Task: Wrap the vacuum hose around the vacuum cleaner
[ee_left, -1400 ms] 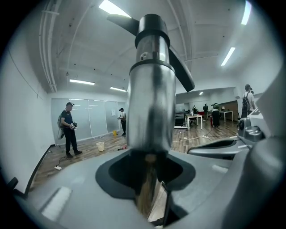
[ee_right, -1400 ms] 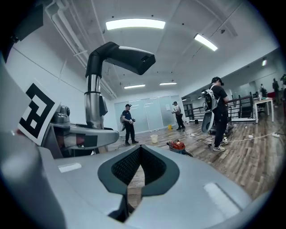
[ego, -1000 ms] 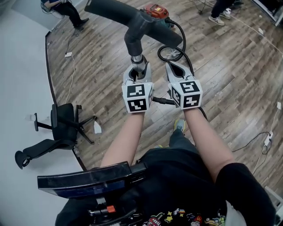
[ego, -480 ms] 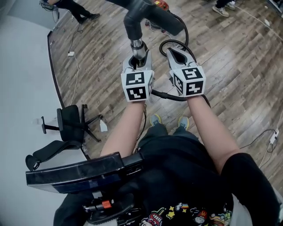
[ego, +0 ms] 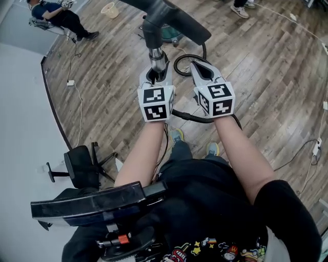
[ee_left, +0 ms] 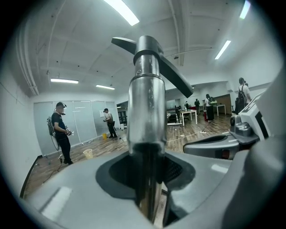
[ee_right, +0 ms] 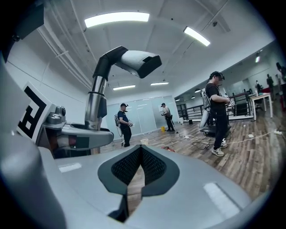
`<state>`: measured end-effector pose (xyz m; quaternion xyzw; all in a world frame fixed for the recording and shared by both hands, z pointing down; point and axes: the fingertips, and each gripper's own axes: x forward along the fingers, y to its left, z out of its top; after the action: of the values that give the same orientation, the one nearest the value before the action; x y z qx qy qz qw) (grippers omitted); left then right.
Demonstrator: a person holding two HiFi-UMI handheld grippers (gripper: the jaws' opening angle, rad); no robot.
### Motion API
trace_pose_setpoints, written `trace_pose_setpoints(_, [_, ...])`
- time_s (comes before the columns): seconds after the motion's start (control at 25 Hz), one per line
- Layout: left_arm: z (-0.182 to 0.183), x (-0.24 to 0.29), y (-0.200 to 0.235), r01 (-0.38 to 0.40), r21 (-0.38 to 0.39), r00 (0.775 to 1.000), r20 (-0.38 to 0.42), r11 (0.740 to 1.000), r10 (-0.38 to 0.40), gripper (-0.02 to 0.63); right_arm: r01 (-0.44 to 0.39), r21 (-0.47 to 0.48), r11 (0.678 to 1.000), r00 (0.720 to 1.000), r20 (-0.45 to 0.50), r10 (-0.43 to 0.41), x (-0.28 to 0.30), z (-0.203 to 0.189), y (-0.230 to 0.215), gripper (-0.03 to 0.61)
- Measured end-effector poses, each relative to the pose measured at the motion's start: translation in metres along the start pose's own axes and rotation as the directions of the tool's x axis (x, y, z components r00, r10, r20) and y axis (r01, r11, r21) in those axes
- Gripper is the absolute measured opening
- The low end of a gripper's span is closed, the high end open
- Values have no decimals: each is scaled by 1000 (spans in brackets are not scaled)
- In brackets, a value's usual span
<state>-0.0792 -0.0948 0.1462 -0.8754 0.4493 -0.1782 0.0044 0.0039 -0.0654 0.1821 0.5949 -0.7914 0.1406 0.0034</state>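
Observation:
My left gripper (ego: 155,78) is shut on the vacuum's shiny metal wand tube (ego: 158,57), which rises to a dark angled handle piece (ego: 171,21). In the left gripper view the metal tube (ee_left: 147,112) stands upright between the left gripper (ee_left: 149,179) jaws. My right gripper (ego: 201,67) hangs just right of it, shut with nothing between its fingers. The black hose (ego: 190,116) runs below both grippers and curls into a loop (ego: 180,62) beyond them. In the right gripper view the wand (ee_right: 95,100) and its head (ee_right: 134,60) stand left of the right gripper (ee_right: 140,150).
A black office chair (ego: 84,166) stands on the wood floor at the lower left. A seated person (ego: 56,15) and a pale basket (ego: 108,8) are at the far left. Cables and a power strip (ego: 315,148) lie at the right. Other people (ee_right: 218,112) stand around the room.
The head view has swung, so the red vacuum body at the top is out of sight. Both grippers keep their hold and places beside each other; the hose loop lies closer to the right gripper.

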Motion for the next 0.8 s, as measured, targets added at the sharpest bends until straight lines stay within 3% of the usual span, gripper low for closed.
trace_pose_setpoints(0.48, [14, 49, 115, 171, 81, 981, 83, 982, -178, 146, 223, -20, 975, 975, 23, -223, 85, 19, 35, 21])
trace_pose_setpoints(0.8, [25, 66, 150, 216, 153, 964, 123, 964, -236, 146, 273, -38, 961, 962, 35, -272, 111, 25, 53, 21])
